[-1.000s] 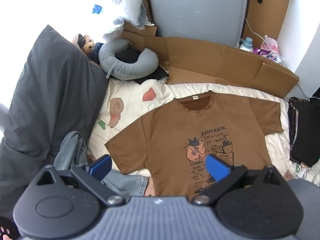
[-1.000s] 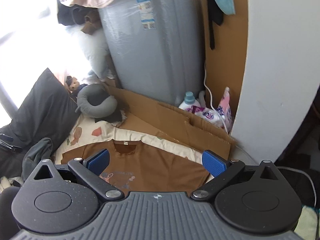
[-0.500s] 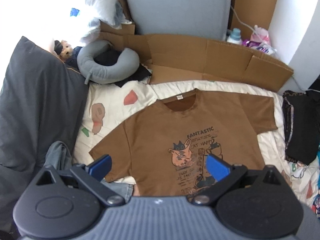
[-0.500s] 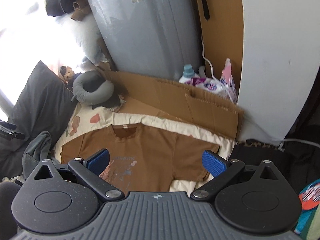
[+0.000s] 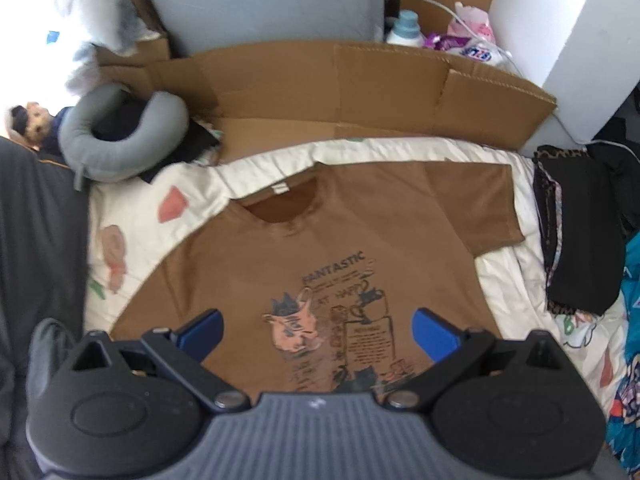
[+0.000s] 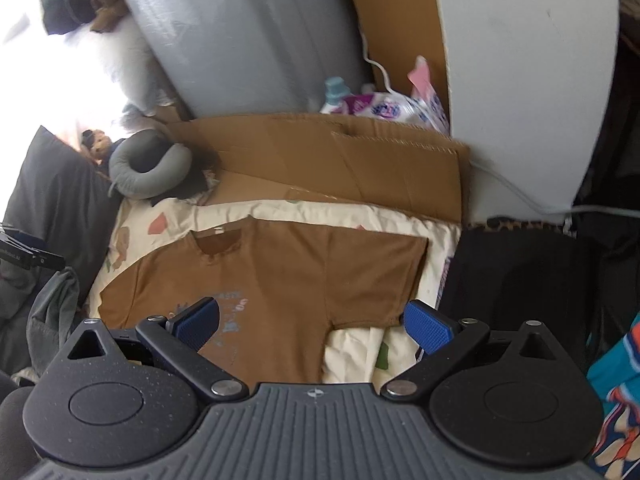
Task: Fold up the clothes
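A cream quilted bedspread with coloured prints (image 5: 192,184) covers the bed and carries everything the task concerns. Along its far edge stands a long flattened sheet of brown corrugated cardboard (image 5: 360,80), with a tall grey plastic-wrapped block (image 6: 248,40) rising behind it. A big dark grey pillow (image 5: 36,220) lies along the left edge of the bedspread.

The brown short-sleeved T-shirt with a cartoon print and the word FANTASTIC (image 5: 320,240) lies spread flat, front up, in the middle of the bedspread, collar toward the far edge and both sleeves stretched out to the sides. A pile of black clothing (image 5: 576,224) sits at the right edge, just beside the shirt's right sleeve. A grey U-shaped neck cushion (image 5: 120,140) rests at the far left corner, apart from the shirt.

The left gripper (image 5: 318,330) hovers above the shirt's printed chest, its blue-padded fingers spread wide with nothing between them. The right gripper (image 6: 312,322) hangs over the shirt's right side near the sleeve hem, its jaws likewise wide apart and empty.

A white bottle with a teal cap (image 5: 406,30) stands behind the cardboard.
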`<state>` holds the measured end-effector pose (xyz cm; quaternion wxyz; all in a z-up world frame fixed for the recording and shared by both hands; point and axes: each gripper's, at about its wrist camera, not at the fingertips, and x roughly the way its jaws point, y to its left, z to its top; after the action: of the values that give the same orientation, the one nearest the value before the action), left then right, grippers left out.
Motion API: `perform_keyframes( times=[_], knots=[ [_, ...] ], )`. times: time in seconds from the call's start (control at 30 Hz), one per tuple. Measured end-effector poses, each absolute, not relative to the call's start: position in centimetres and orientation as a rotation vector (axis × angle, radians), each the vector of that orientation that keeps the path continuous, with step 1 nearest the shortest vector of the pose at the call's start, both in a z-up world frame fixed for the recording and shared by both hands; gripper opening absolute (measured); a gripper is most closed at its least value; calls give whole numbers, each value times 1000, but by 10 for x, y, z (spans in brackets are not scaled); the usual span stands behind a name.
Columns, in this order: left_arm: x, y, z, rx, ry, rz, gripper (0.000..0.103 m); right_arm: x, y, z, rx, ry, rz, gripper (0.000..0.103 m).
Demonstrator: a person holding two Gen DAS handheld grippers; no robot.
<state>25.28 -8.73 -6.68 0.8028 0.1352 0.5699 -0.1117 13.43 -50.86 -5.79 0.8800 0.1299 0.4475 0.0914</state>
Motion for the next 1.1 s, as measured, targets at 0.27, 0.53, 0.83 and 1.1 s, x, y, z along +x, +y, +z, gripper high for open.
perform_keyframes(
  times=[0.27, 0.53, 0.83, 1.1],
  knots=[
    [281, -113, -119, 274, 1292, -255, 102, 132, -519, -104, 309, 947, 121, 101],
    [297, -144, -168, 321, 1301, -312, 102, 131, -522, -143, 333, 937, 54, 101],
    [306, -174, -200, 330, 1226, -416, 102, 128, -514, -183, 371, 917, 15, 101],
    [315, -192, -236, 298, 1202, -468, 97, 129, -504, -210, 366, 857, -28, 101]
  ],
)
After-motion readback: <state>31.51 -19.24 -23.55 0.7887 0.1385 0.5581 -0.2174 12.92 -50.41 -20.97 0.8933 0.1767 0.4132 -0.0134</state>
